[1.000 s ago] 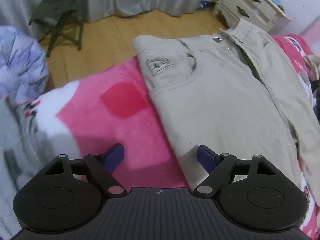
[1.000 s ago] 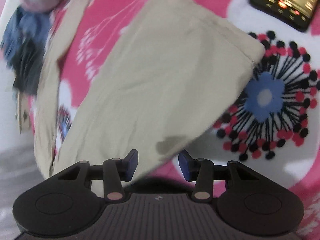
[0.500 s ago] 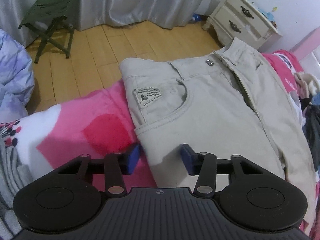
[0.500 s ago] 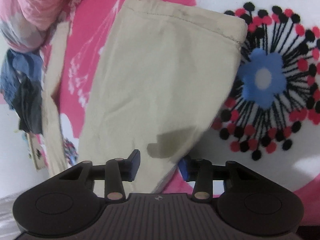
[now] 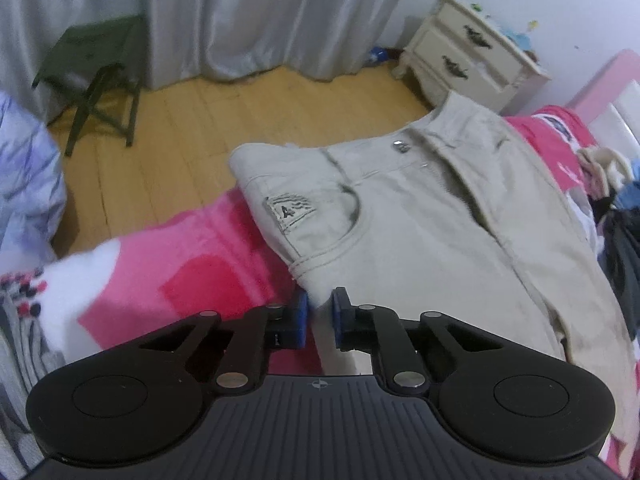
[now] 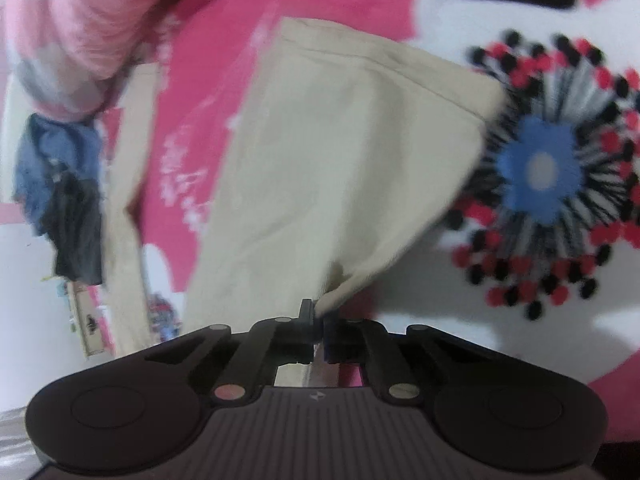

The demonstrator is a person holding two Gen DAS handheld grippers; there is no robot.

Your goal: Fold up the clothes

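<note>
Okay, both grippers' fingers had just closed on the beige trousers [image 5: 420, 248] spread on the bed [image 5: 192, 264]: left gripper [image 5: 319, 314] pinched the hip edge, right gripper [image 6: 319, 330] the leg edge; I judged lifting both evenly best.

Wooden floor [image 5: 192, 148] (grey curtains [image 5: 248, 16] behind).

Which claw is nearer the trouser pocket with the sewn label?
Left. The left claw pinches the trousers at the side seam just below the labelled pocket. The right claw grips a leg near the hem; no pocket shows there.
</note>
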